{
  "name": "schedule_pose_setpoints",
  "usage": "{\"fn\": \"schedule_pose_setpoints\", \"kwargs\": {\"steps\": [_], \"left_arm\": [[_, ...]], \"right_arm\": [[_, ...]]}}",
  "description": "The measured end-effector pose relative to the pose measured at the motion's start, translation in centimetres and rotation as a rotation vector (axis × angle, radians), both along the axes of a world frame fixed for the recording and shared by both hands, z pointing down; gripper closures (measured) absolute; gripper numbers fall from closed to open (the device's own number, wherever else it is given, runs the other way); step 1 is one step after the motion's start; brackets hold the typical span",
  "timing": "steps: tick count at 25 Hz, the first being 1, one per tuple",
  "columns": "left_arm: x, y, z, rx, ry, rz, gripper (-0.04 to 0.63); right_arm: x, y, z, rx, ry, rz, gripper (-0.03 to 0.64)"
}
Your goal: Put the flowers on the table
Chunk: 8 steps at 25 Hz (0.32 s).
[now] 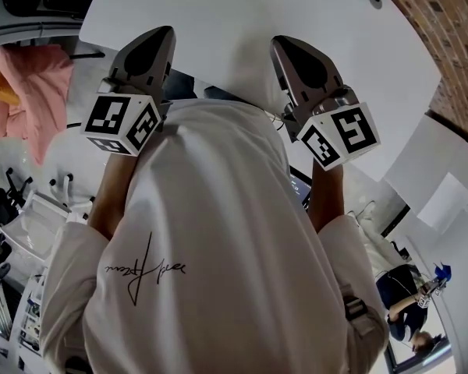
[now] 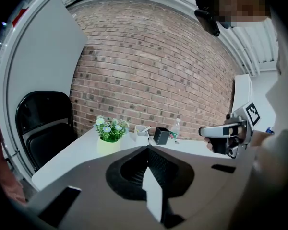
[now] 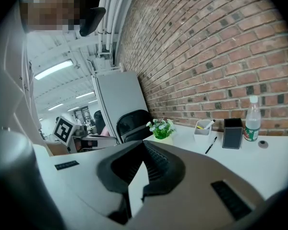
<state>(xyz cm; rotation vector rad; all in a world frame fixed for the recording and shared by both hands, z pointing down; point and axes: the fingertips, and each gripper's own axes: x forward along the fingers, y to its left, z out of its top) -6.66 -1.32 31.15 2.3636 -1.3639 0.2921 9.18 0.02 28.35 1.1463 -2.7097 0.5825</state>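
Note:
A small bunch of white and blue flowers [image 2: 110,127] in a pale yellow pot stands on the white table [image 2: 77,155] by the brick wall; it also shows in the right gripper view as the flowers [image 3: 162,128]. My left gripper [image 2: 148,150] is held well short of them, jaws shut with nothing between. My right gripper [image 3: 143,145] is likewise shut and empty. In the head view both grippers, left [image 1: 157,41] and right [image 1: 285,49], are held up side by side before the person's white shirt, pointing at the table [image 1: 242,14]. The flowers are out of sight there.
A black chair [image 2: 43,123] stands at the table's left end beside a grey panel [image 2: 43,56]. Right of the flowers are a pen cup [image 2: 142,132], a black box [image 2: 161,135], a water bottle [image 2: 175,130] and a loose pen [image 3: 211,145]. A brick wall [image 2: 149,71] backs the table.

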Motion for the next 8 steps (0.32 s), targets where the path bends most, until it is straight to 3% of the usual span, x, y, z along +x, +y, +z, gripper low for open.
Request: {"fn": "schedule_pose_setpoints", "kwargs": {"steps": [8], "left_arm": [[2.0,1.1,1.7,-0.035,-0.032,0.041,0.591]], "right_arm": [[0.7,0.9,0.2,0.007,0.012,0.0,0.592]]}}
